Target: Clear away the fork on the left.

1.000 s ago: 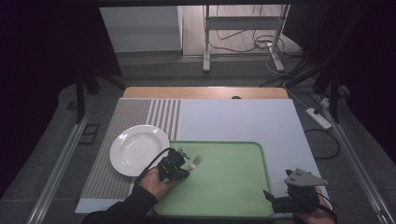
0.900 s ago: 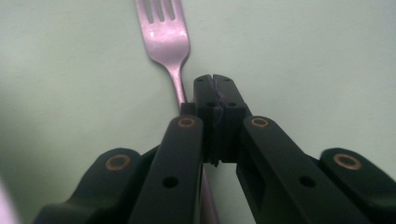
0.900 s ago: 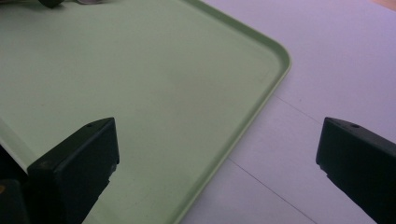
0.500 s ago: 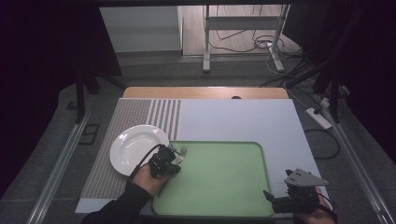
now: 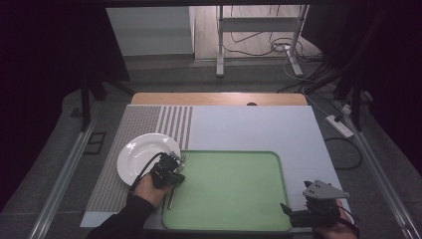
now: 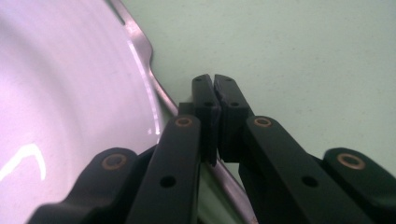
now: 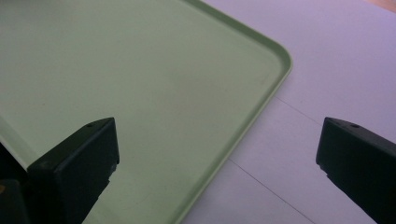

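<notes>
A metal fork [image 6: 140,51] runs between the closed jaws of my left gripper [image 6: 214,81], its head lying along the rim of a white plate [image 6: 60,107]. In the high view the left gripper [image 5: 171,167] sits at the left edge of the green tray [image 5: 234,184], beside the plate [image 5: 139,154], and the fork handle [image 5: 170,198] trails toward the person. My right gripper [image 5: 291,214] rests at the tray's near right corner. Its jaws stand wide open over the tray's corner [image 7: 140,70] with nothing between them [image 7: 217,140].
The tray and plate lie on a pale mat [image 5: 249,129] with a grey striped section [image 5: 144,124] on the left. A wooden table edge [image 5: 219,98] shows at the back. Cables and a metal stand [image 5: 259,30] lie on the floor beyond.
My left gripper has carried the fork leftward from inside the tray to the tray's left edge by the plate. The right gripper has stayed put.
</notes>
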Demonstrator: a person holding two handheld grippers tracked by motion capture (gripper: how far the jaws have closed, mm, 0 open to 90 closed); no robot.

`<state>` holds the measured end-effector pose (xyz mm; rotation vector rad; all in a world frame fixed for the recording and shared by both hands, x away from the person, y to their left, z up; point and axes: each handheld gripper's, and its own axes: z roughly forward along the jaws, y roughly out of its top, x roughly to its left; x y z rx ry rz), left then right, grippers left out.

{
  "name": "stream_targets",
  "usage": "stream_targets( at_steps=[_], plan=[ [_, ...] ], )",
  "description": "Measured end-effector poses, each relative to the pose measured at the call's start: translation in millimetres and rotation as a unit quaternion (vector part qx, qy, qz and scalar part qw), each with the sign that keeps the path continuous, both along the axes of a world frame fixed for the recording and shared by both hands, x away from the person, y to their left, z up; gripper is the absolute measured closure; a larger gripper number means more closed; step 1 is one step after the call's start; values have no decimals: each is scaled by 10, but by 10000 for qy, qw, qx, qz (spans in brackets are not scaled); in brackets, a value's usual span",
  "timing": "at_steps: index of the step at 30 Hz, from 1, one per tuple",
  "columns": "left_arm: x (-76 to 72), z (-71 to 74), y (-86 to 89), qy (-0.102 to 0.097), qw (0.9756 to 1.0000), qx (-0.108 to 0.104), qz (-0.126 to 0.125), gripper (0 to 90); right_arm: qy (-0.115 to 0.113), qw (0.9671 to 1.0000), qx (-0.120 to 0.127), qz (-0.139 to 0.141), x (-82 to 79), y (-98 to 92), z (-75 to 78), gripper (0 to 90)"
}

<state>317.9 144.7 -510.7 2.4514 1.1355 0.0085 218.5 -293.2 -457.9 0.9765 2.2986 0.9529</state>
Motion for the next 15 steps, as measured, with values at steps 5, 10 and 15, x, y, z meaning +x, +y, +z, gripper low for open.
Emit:
stream_targets(
  at_steps=[5,10,15],
  plan=[
    [-3,1,11,2,10000,-14,20,856,-5,10000,-9,11,0,1,0,0],
    [-22,39,3,-2,9998,-208,-11,823,-4,10000,-4,12,0,2,0,0],
    [-48,97,0,-50,9990,-422,-116,723,0,10000,-6,17,2,5,-1,0]
  ],
)
